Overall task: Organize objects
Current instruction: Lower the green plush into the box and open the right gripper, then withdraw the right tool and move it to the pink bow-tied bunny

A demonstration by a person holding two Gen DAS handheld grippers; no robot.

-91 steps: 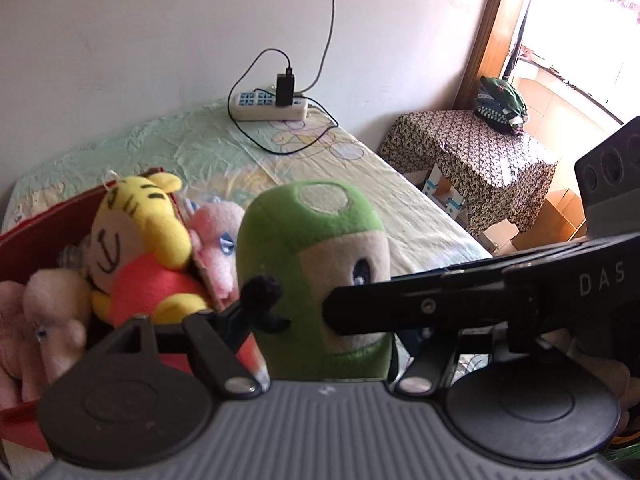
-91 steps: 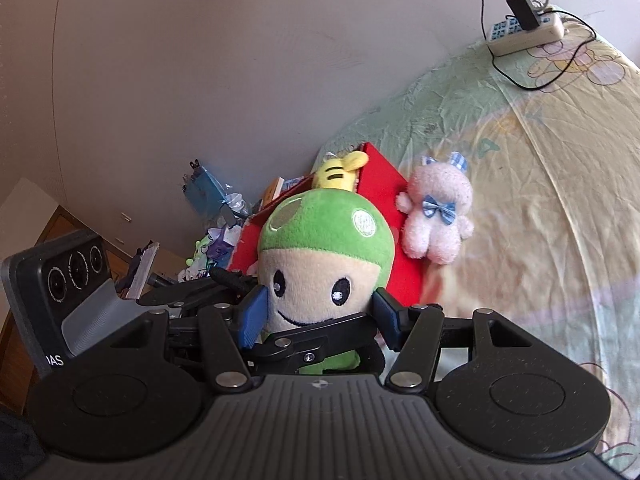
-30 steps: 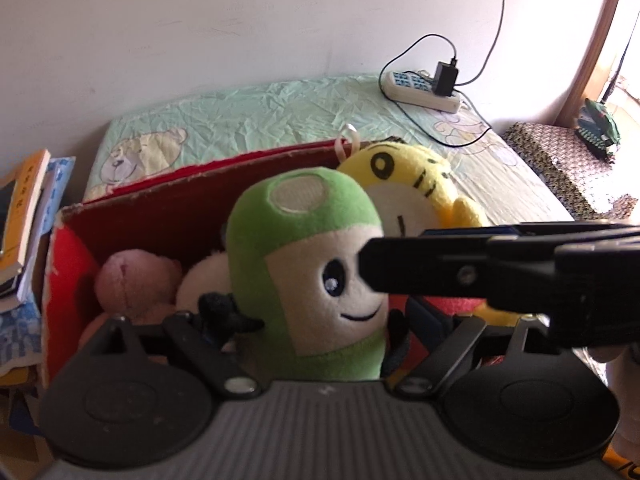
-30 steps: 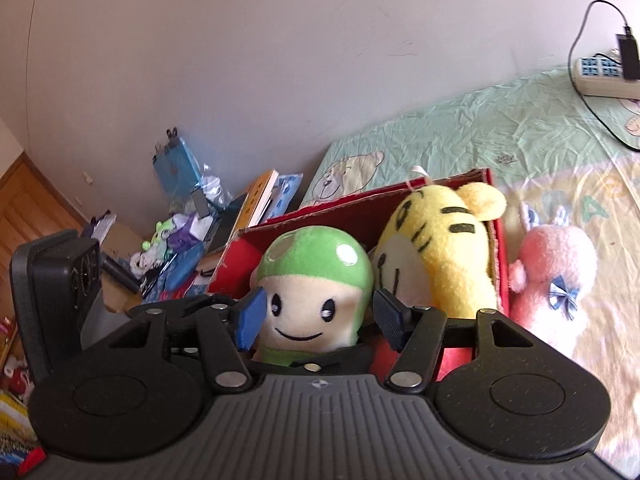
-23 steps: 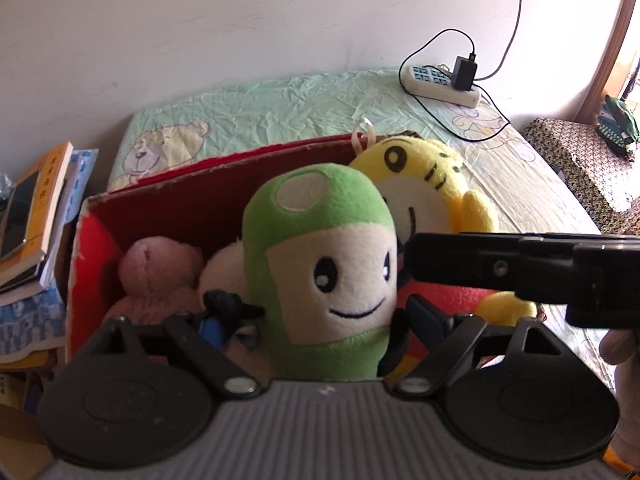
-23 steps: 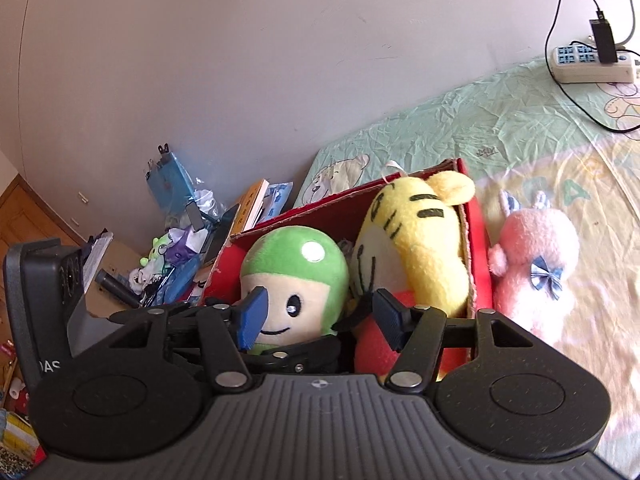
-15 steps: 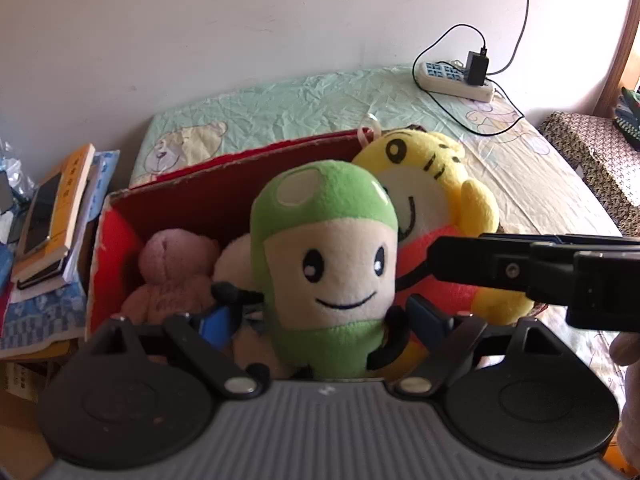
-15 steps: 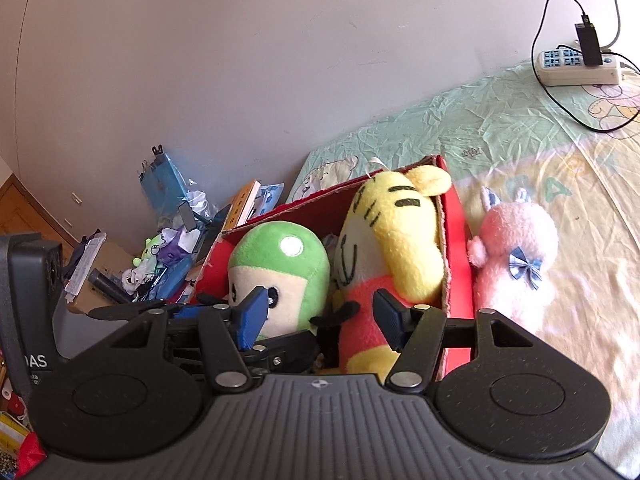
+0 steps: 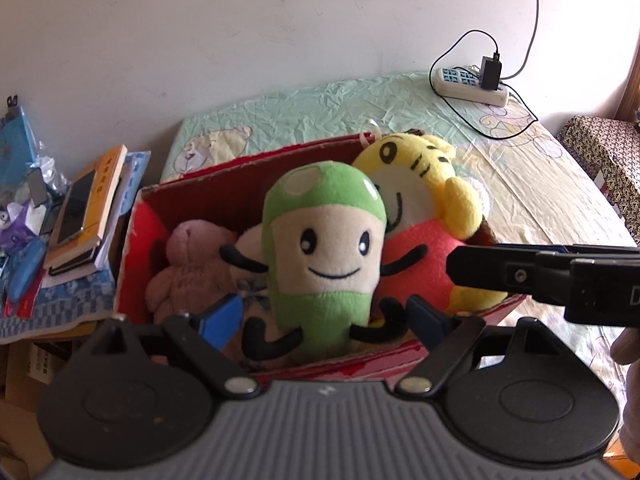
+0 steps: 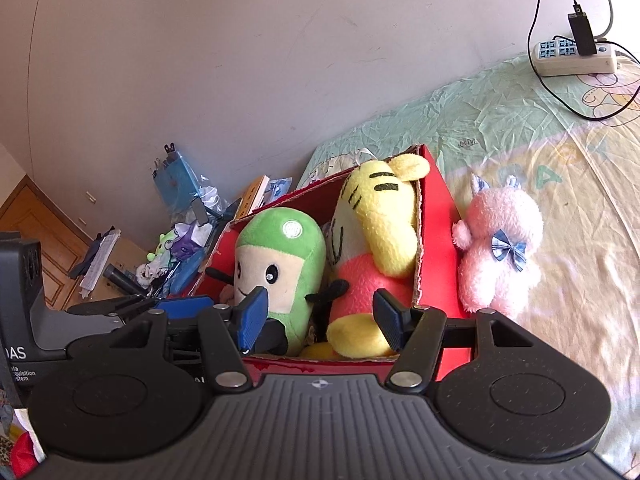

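- The green plush (image 9: 324,256) stands upright inside the red box (image 9: 138,248) on the bed (image 9: 532,184), just beside the yellow tiger plush (image 9: 424,216).
- Left tool (image 9: 320,322): spread, pads clear of the green plush.
- Right tool (image 10: 320,320): spread, gripping nothing.
- A pink plush (image 10: 500,248) sits outside the box's right wall.

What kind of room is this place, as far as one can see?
Probably a bedroom at home: a bed with a cartoon-print sheet, a red box of plush toys on it, and a power strip with a charger by the wall.

green toy (image 9: 324,256): fuzzy plush | box (image 9: 136,236): red matt cardboard | bedsheet (image 9: 320,108): crinkled cloth
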